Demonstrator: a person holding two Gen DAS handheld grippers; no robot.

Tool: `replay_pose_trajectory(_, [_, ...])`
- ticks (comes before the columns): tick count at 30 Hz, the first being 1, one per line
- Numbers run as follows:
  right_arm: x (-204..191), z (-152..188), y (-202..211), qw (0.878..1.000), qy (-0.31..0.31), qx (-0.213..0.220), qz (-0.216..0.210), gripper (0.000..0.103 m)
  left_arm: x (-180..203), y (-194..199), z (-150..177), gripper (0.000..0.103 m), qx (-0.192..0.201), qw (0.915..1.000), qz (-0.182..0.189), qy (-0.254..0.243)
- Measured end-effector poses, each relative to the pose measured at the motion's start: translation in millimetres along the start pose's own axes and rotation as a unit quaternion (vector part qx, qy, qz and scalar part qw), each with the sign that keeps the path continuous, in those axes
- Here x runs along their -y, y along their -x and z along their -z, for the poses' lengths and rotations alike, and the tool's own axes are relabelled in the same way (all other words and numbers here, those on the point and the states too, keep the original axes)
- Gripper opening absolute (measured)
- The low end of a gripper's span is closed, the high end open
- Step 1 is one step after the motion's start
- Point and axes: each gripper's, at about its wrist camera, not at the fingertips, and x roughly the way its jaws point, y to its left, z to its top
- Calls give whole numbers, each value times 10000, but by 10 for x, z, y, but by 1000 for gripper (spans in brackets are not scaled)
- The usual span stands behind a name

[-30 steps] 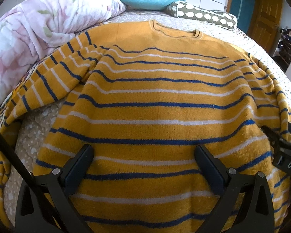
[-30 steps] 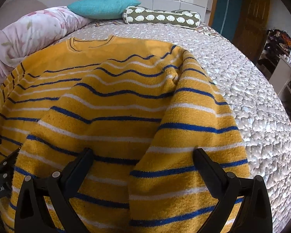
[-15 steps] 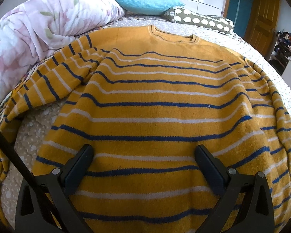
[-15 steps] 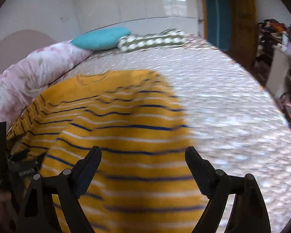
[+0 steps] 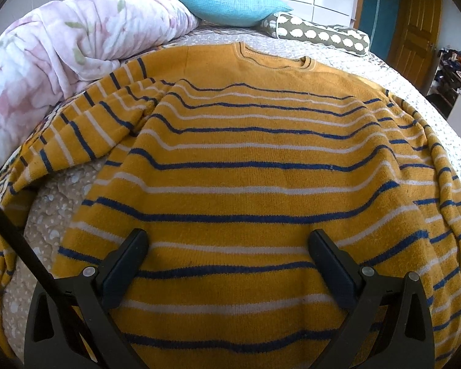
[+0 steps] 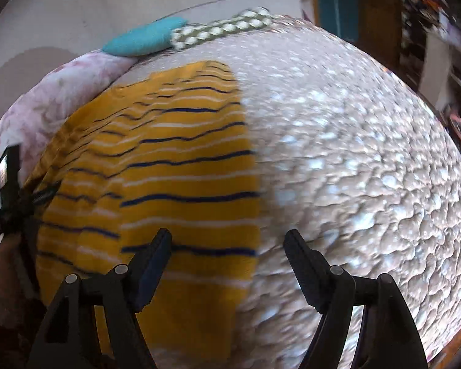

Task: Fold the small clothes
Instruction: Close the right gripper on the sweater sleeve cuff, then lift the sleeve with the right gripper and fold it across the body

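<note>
No readable writing anywhere. Yellow striped sweater (image 5: 246, 160) spread flat on quilted bed (image 6: 353, 153), neckline toward the pillows (image 5: 233, 6), length running head to foot. Left gripper (image 5: 227, 258) tilted down over hem, jaws wide, empty. Right gripper (image 6: 227, 255) over sweater's right edge, closing, clamping nothing.
</note>
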Motion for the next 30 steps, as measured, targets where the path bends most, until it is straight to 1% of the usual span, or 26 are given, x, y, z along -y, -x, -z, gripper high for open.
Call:
replay_pose_trajectory(2, [-190, 8, 130, 9989, 443, 123, -38, 81, 5, -4, -3, 103, -3, 10000, -23, -7])
replay_pose_trajectory(3, [-240, 43, 149, 9981, 614, 89, -31, 82, 8, -4, -5, 103, -1, 10000, -35, -12])
replay_pose_trajectory(5, [-233, 146, 150, 9963, 825, -109, 205, 82, 8, -4, -3, 103, 4, 10000, -27, -9])
replay_pose_trajectory(6, [-175, 190, 155, 9967, 719, -104, 352, 82, 4, -7, -4, 103, 1, 10000, -14, -2])
replay_pose_trajectory(8, [37, 258, 143, 9990, 211, -175, 344, 83, -3, -12, -9, 103, -1, 10000, -21, -9])
replay_pose_trajectory(9, [162, 281, 95, 9994, -129, -273, 188, 83, -5, -14, -10, 103, -5, 10000, -26, -12])
replay_pose_trajectory(10, [205, 289, 76, 9993, -258, -270, 71, 84, -9, -18, -13, 103, -15, 10000, -33, -15])
replay_pose_trajectory(11, [221, 291, 69, 9993, -313, -206, 11, 84, -12, -21, -15, 103, -23, 10000, -38, -15])
replay_pose_trajectory(12, [182, 275, 64, 9994, -291, -134, -122, 81, -18, -22, -17, 103, -32, 10000, -41, -14])
replay_pose_trajectory(14, [116, 252, 40, 9985, -310, -150, -422, 49, -18, -23, -21, 103, -38, 10000, -43, -15])
replay_pose_trajectory(15, [86, 231, 0, 9971, -334, -249, -634, 21, -19, -22, -23, 103, -41, 10000, -40, -13])
replay_pose_trajectory(16, [87, 196, -30, 9956, -337, -345, -808, 13, -16, -23, -23, 103, -40, 10000, -39, -13])
replay_pose_trajectory(17, [126, 153, -18, 9953, -358, -326, -842, 12, -15, -22, -23, 103, -42, 10000, -40, -14])
replay_pose_trajectory(19, [351, 0, 111, 9975, -418, -67, -560, 11, -16, -23, -25, 103, -47, 10000, -36, -14])
replay_pose_trajectory(20, [493, -94, 199, 9985, -446, 90, -315, 11, -17, -22, -23, 103, -49, 10000, -31, -11])
replay_pose_trajectory(22, [862, -326, 398, 9974, -487, 381, 370, 10, -14, -20, -19, 103, -49, 10000, -26, -10])
replay_pose_trajectory(23, [1084, -443, 478, 9943, -537, 475, 793, 10, -15, -18, -18, 103, -48, 10000, -24, -8])
replay_pose_trajectory(26, [1656, -685, 579, 9827, -873, 491, 1558, 10, -10, -20, -19, 103, -49, 10000, -28, -12])
replay_pose_trajectory(27, [1843, -748, 601, 9782, -1048, 486, 1728, 10, -10, -20, -19, 103, -56, 10000, -25, -11])
replay_pose_trajectory(28, [2016, -799, 610, 9755, -1287, 448, 1729, 10, -11, -19, -20, 103, -69, 10000, -15, -10])
replay_pose_trajectory(30, [2198, -869, 599, 9724, -1708, 412, 1535, 9, -12, -17, -26, 103, -99, 9999, 26, -4])
